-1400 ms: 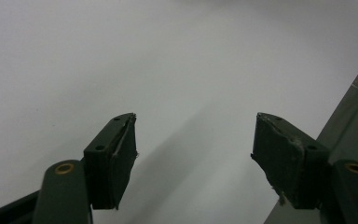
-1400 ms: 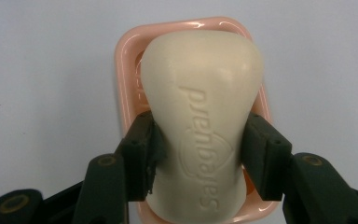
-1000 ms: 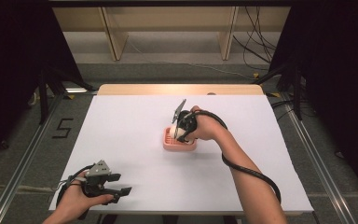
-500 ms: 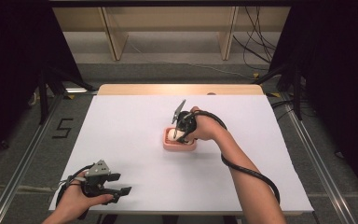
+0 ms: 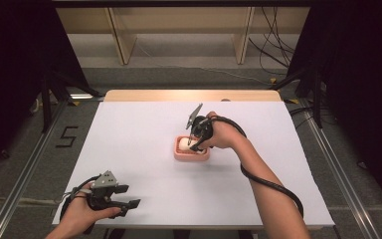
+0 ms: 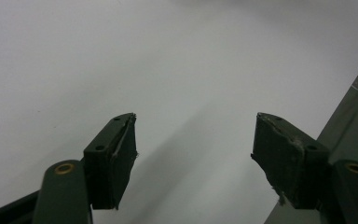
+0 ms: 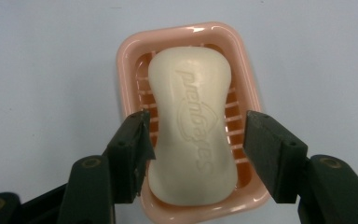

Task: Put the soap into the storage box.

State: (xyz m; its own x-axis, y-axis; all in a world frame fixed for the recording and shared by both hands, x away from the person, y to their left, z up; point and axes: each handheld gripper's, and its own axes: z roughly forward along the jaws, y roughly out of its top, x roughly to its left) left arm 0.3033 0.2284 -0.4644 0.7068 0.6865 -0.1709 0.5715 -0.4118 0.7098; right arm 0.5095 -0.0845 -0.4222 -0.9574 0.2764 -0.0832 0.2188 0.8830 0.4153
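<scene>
A person seated at the near edge of a white-topped rectangular table (image 5: 144, 129) works with a black two-jaw gripper in each hand. At the middle of the table sits a pale pink plastic soap dish with a slatted floor (image 5: 179, 154), and in it lies a cream-white, waisted bar of soap with an embossed brand mark (image 7: 193, 126), flat and lengthwise along the dish. The right gripper (image 5: 197, 143), held in the person's right hand (image 5: 220, 137), points down at the dish from its right side, its grey three-cornered plate (image 5: 194, 114) tilted up toward the far end. Seen along that gripper, its two jaws stand apart on either side of the soap's near half; the left one sits at or just beside the soap's edge, over the dish rim, while the right one is clear of the soap, with a strip of the pink slats showing between them. A black cable (image 5: 273, 184) trails back along the right forearm.

The left gripper (image 5: 127, 199) rests low at the near left corner of the table, held in the left hand (image 5: 82, 214), well apart from the dish. Its jaws are spread wide with only bare white tabletop between them, the table's edge showing at the right of its own camera
</scene>
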